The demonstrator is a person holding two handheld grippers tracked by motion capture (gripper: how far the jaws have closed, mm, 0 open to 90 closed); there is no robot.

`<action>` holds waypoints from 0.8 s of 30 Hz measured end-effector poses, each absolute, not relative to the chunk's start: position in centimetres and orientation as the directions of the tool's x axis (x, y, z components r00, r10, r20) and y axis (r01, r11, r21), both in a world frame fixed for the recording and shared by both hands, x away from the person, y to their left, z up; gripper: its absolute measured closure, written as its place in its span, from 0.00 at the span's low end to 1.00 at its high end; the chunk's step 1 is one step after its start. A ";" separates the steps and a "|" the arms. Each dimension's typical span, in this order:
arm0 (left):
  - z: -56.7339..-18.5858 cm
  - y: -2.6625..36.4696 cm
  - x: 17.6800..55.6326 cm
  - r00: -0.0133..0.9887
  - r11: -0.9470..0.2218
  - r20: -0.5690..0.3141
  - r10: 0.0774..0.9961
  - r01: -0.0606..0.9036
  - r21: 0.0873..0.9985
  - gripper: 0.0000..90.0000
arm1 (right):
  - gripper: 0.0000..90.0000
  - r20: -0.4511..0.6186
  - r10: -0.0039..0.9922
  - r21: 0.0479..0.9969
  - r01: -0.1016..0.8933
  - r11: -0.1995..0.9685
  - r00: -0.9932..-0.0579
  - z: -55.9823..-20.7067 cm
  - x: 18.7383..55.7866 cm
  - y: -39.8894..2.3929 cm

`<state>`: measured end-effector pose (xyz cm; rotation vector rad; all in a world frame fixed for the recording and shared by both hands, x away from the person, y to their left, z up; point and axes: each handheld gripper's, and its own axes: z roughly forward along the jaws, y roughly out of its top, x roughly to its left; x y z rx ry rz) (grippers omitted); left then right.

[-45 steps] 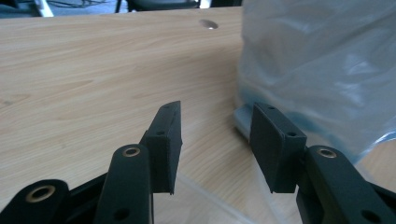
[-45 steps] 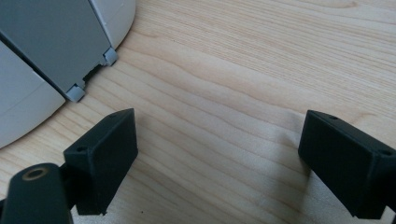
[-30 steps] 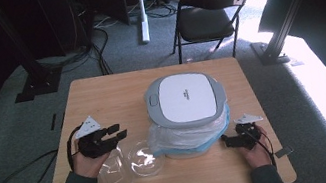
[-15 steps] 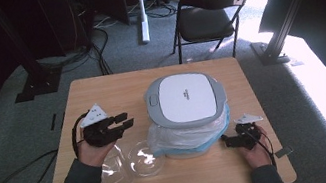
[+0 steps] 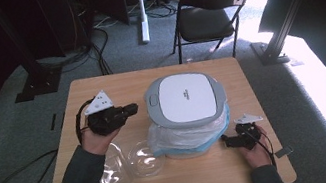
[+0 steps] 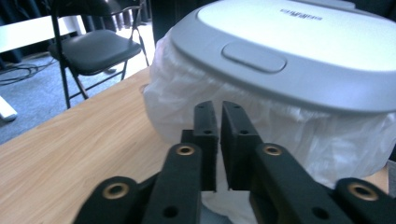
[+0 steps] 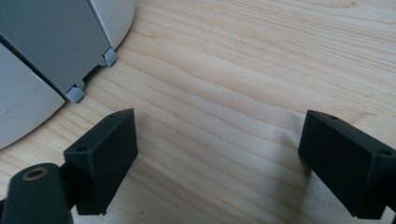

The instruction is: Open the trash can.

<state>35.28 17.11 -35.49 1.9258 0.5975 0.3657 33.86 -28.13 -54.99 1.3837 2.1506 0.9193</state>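
Nearest the person, at the table's (image 5: 207, 180) front edge: clear plastic containers (image 5: 130, 164) lying open on the wood, just left of the bagged appliance. Nothing grips them.

Right gripper (image 5: 230, 141) sits low at the front right, in the person's right hand (image 5: 256, 148), just beside the base of the appliance. In the right gripper view (image 7: 217, 156) its jaws stand wide apart over bare wood, nothing between them. The grey hinge (image 7: 56, 44) and white body show at that view's upper left.

Left gripper (image 5: 133, 110), in the left hand (image 5: 95, 139), is held above the table's left half and points right toward the appliance. Its jaws have just been closing; in the left gripper view (image 6: 219, 109) the pads are nearly together, only a thin slit left, nothing caught in it. It is apart from the appliance, aimed at the bagged side under the lid.

Mid-table: the appliance (image 5: 186, 101), grey rim with white lid, lid down, latch button (image 6: 254, 57) facing the left gripper. Crumpled clear plastic bag (image 5: 179, 139) wraps its lower body.

Beyond the table: black folding chair (image 5: 210, 9) on the grey carpet.
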 end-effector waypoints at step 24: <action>-32.6 12.9 36.3 0.867 -0.377 0.035 0.497 0.179 0.909 1.00 | 0.12 0.004 0.910 0.721 0.632 0.284 -0.414 -55.0 33.9 -28.1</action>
